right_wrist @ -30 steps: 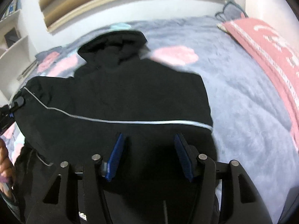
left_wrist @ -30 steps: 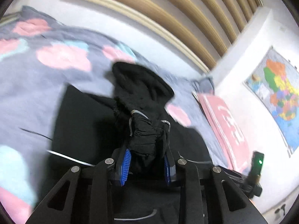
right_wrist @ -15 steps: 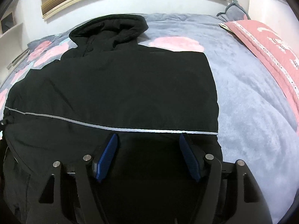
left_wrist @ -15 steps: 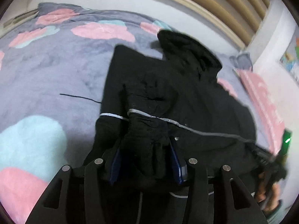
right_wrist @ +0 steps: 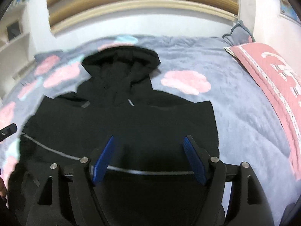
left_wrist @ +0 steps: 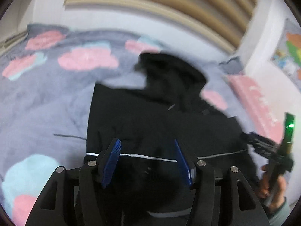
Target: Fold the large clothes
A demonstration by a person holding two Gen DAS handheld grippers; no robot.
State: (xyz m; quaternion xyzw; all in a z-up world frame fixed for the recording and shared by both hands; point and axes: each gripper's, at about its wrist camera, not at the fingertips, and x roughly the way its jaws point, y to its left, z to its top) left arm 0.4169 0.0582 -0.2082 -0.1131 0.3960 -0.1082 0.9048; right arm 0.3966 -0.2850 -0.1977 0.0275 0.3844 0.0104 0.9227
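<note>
A black hooded jacket (left_wrist: pixel 160 116) lies flat on the bed, hood (left_wrist: pixel 169 69) toward the headboard, with a thin white stripe (left_wrist: pixel 146 156) across it. It also shows in the right wrist view (right_wrist: pixel 131 120), hood (right_wrist: pixel 122 60) at the far end. My left gripper (left_wrist: pixel 147 145) is open and empty above the jacket's lower left part. My right gripper (right_wrist: pixel 149 141) is open and empty above the lower right part. The right gripper (left_wrist: pixel 270 150) shows at the right edge of the left wrist view.
The bed has a grey blanket (right_wrist: pixel 235 103) with pink and blue cloud shapes. A pink pillow (right_wrist: pixel 272 79) lies along the right side. A slatted wooden headboard (right_wrist: pixel 143 5) and white wall stand behind. A map (left_wrist: pixel 289 52) hangs on the right wall.
My left gripper was shut on a bunched black sleeve and has opened and let it go. The sleeve now lies folded across the jacket. Both grippers have pulled back slightly.
</note>
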